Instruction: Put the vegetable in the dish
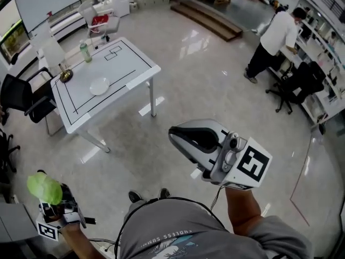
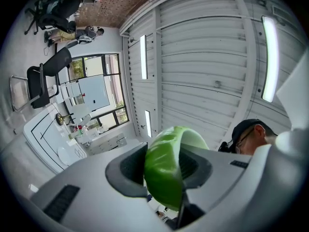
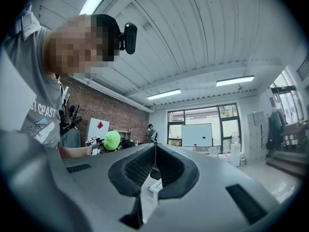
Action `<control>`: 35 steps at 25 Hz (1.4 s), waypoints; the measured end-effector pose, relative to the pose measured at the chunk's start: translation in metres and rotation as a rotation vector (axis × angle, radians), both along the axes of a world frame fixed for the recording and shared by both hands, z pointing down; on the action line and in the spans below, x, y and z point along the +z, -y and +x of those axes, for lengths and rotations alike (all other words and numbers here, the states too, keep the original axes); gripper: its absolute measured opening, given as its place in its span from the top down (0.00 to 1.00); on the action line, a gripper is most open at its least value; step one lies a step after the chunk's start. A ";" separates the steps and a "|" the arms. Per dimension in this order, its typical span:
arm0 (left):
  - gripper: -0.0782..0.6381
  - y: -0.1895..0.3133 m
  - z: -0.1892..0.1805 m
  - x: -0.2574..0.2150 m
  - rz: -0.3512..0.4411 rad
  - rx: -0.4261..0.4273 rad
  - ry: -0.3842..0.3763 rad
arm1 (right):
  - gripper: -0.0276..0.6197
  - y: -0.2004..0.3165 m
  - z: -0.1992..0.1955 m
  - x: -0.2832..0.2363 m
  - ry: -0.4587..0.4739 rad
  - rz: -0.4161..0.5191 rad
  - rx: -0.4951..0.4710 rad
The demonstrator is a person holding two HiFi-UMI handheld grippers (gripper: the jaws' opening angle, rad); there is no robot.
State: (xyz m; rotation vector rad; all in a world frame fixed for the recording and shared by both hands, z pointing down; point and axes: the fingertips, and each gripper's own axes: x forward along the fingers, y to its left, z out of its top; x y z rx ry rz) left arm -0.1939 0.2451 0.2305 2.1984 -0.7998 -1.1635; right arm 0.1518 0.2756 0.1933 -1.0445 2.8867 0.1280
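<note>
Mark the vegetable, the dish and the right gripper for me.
vegetable (image 1: pixel 44 188), head view, middle of its green surface
dish (image 1: pixel 99 86), head view, its bare white centre
right gripper (image 1: pixel 173 136), head view, between its closed fingertips

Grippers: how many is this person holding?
2: the left gripper low at the left, clamped on the green vegetable; the right gripper mid-frame, jaws shut, empty. No others visible.

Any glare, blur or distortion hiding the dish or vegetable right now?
Head view: sharp; glare patches on the floor, dish clear. Left gripper view: strong fisheye bending, dark corners, vegetable close and plain. Right gripper view: same fisheye, ceiling lights bright, not blinding.
</note>
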 end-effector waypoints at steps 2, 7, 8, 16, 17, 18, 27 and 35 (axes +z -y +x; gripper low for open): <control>0.70 0.004 -0.003 -0.002 0.010 0.012 0.011 | 0.95 -0.001 -0.006 0.002 -0.011 -0.001 -0.002; 0.70 0.023 -0.009 -0.006 0.036 0.042 -0.006 | 0.95 0.011 -0.019 -0.005 -0.030 0.001 0.021; 0.70 0.024 -0.010 -0.008 0.040 0.049 -0.004 | 0.95 0.011 -0.021 -0.006 -0.034 0.003 0.024; 0.70 0.070 -0.051 -0.023 0.050 0.105 -0.011 | 0.95 0.041 -0.067 -0.023 -0.040 -0.002 0.062; 0.70 0.073 -0.057 -0.024 0.054 0.109 -0.008 | 0.95 0.044 -0.073 -0.023 -0.041 -0.003 0.065; 0.70 0.076 -0.062 -0.025 0.057 0.114 -0.005 | 0.95 0.047 -0.078 -0.024 -0.043 -0.003 0.070; 0.70 0.107 -0.101 -0.015 0.051 0.147 -0.022 | 0.95 0.073 -0.125 -0.023 -0.057 -0.009 0.091; 0.70 0.132 -0.103 -0.008 0.026 0.157 -0.039 | 0.95 0.101 -0.130 -0.023 -0.073 -0.038 0.082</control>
